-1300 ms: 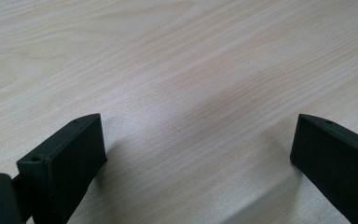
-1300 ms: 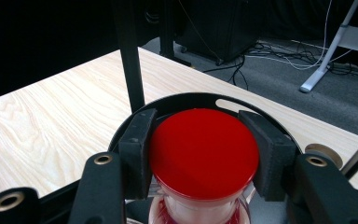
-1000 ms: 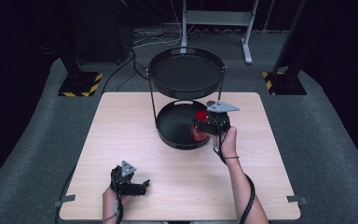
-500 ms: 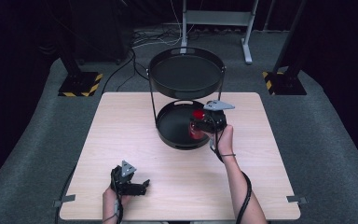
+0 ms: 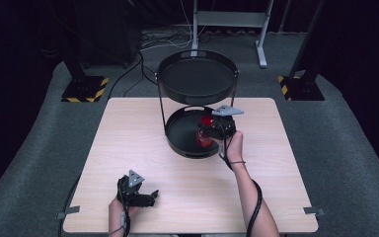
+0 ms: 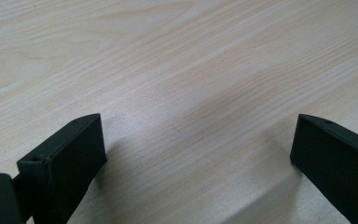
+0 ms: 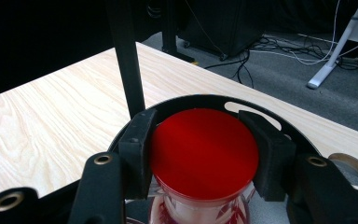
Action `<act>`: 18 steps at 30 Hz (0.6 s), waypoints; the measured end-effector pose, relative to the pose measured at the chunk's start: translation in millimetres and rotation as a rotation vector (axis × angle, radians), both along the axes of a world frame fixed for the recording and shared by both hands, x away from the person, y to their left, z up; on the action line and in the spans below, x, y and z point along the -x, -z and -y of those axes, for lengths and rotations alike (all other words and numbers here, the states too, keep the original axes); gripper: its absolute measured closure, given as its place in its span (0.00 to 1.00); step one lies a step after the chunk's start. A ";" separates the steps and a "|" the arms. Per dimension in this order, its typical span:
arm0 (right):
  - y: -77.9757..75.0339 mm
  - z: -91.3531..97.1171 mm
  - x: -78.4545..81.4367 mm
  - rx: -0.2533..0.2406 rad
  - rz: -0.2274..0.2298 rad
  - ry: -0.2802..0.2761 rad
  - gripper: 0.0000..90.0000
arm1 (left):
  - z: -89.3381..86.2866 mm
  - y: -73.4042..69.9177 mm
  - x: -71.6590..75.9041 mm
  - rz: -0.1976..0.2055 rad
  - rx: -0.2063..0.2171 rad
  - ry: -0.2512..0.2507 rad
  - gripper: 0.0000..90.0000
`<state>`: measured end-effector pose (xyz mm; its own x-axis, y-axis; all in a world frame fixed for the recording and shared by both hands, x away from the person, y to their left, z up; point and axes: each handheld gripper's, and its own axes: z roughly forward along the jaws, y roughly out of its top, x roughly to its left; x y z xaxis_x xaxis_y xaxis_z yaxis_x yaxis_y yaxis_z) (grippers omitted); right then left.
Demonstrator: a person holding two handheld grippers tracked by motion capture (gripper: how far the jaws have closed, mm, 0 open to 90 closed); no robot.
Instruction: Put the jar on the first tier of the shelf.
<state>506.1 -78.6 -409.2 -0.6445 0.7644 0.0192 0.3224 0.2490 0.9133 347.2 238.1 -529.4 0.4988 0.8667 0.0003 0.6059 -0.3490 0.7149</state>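
Clamping a red-lidded jar from both sides, the right tool holds it over the lower tray of a black two-tier stand; the right gripper view shows the pads pressed against the lid's rim, while the high view shows the jar at that tray's right side. Near the tabletop's front edge, the left tool has its jaws wide apart above bare wood.

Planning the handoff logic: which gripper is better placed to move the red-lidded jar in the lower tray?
Right. The right gripper is already clamped on the red-lidded jar over the lower tray. The left gripper rests open on the table, near the front edge, far from the stand.
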 end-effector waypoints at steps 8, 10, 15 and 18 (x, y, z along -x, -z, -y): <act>4.1 -2.2 -6.9 -0.014 -0.008 0.011 0.53 | 0.0 0.0 0.0 0.000 0.000 0.000 0.03; 5.4 -2.7 -8.8 -0.016 -0.010 0.014 0.53 | 0.0 0.0 0.0 0.000 0.000 0.000 0.03; 7.9 -4.9 -13.4 -0.015 -0.020 0.019 0.53 | 0.2 0.1 0.0 0.001 0.002 -0.002 0.03; 9.1 -6.4 -16.2 -0.013 -0.021 0.021 0.53 | 0.2 0.1 0.1 0.001 0.001 -0.002 0.03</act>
